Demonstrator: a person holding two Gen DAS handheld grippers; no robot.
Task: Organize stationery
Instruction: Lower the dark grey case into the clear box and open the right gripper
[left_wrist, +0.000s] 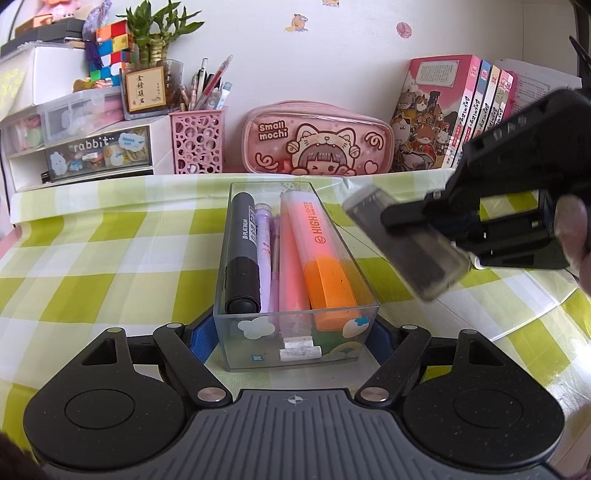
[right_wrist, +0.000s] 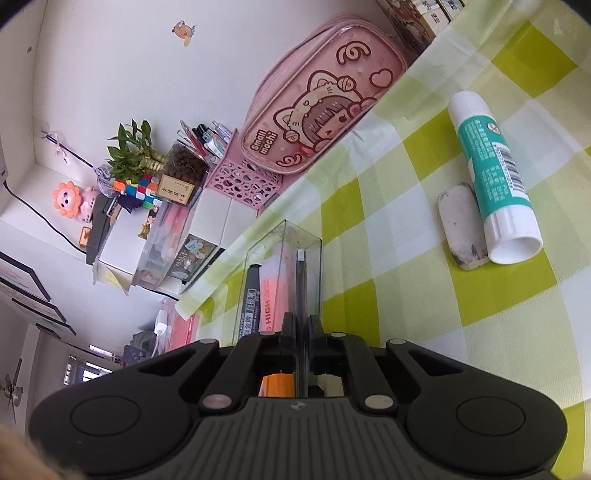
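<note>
A clear plastic box (left_wrist: 258, 350) stands on the green checked tablecloth, with my left gripper (left_wrist: 295, 332) shut on its near end, a blue pad on each side. Inside lie a black marker (left_wrist: 242, 251), purple pens (left_wrist: 264, 251), a pink highlighter (left_wrist: 290, 258) and an orange highlighter (left_wrist: 325, 251). To the right of the box and above the cloth, my right gripper (left_wrist: 406, 221) is shut on a flat, smoky transparent case (left_wrist: 424, 266). In the right wrist view that case (right_wrist: 301, 280) shows edge-on between the jaws of the right gripper (right_wrist: 301, 321), over the box (right_wrist: 284, 240).
A glue stick (right_wrist: 495, 177) and a worn eraser (right_wrist: 463, 229) lie side by side on the cloth to the right. Along the back wall stand a pink pencil case (left_wrist: 317, 138), a pink pen holder (left_wrist: 197, 142), clear drawers (left_wrist: 81, 147) and books (left_wrist: 454, 118).
</note>
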